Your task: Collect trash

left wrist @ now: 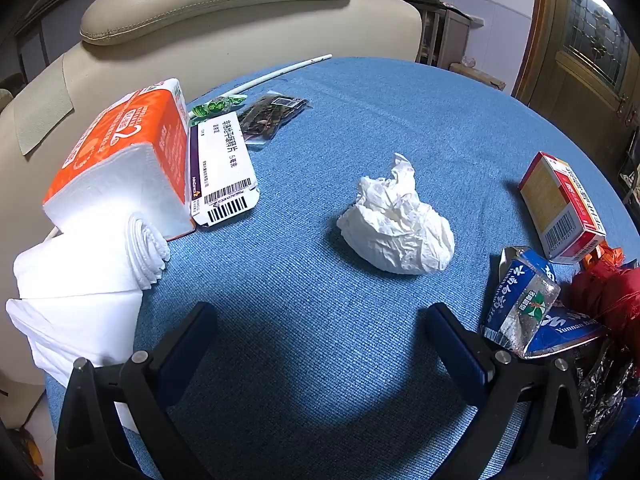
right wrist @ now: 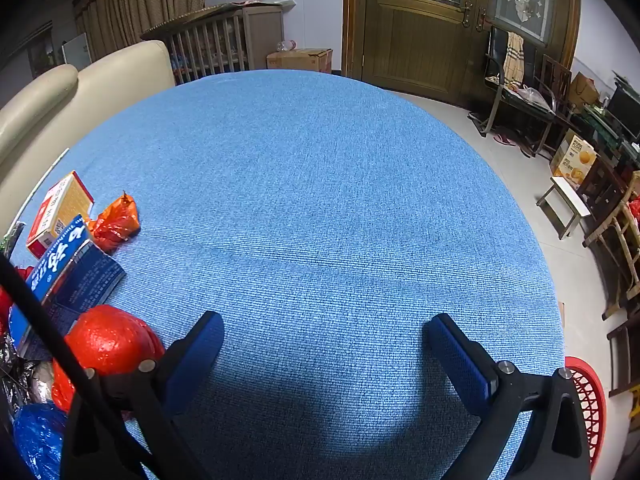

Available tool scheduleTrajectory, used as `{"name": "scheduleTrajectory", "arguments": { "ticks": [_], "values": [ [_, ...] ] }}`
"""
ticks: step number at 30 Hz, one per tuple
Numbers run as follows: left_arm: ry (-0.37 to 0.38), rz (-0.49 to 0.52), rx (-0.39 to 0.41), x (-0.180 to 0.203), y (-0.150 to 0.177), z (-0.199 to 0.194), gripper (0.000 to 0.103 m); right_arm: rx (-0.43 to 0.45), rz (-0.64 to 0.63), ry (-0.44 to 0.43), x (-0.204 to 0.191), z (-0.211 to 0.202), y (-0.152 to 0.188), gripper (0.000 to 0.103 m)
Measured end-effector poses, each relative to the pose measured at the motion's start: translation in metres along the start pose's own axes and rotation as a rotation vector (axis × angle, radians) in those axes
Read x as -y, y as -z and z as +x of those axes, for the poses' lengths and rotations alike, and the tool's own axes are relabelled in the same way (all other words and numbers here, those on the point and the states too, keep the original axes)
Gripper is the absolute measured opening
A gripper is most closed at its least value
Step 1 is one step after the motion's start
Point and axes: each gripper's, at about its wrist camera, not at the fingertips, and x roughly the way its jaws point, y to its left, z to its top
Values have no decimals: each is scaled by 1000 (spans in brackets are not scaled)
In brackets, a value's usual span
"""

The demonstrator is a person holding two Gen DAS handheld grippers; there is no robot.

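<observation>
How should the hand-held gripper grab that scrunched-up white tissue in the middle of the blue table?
Probably from above and the near side: the left hand-held gripper already stands open facing it. Pinch the crumpled tissue across its wide lower bulge, not the thin peak on top, since it lies alone on the blue cloth with free space around.

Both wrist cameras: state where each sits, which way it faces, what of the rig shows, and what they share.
Left wrist: on the left gripper, angled down at the crumpled tissue on the blue tablecloth; its open fingers show.
Right wrist: on the right gripper, angled down at bare tablecloth, door beyond; its open fingers show.
Shared: the tablecloth, the red and yellow box, the blue packet.
</observation>
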Motion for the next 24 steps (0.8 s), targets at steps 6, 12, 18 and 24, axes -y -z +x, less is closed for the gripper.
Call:
{"name": "scheduleTrajectory", "arguments": {
  "ticks": [6,12,18,24],
  "values": [
    [0,0,0,0,0,0,103,2,-1,2,0,0,0,103],
    [3,1,-1,0,0,0,103,2,-2,1,7,-3,2,103],
    [25,12,13,-1,3,-20,103,2,-11,13,24,-16,2,102],
    [93,13,92,-9,24,-88,103,145,-4,-7,49,-93,2,103]
  ]
}}
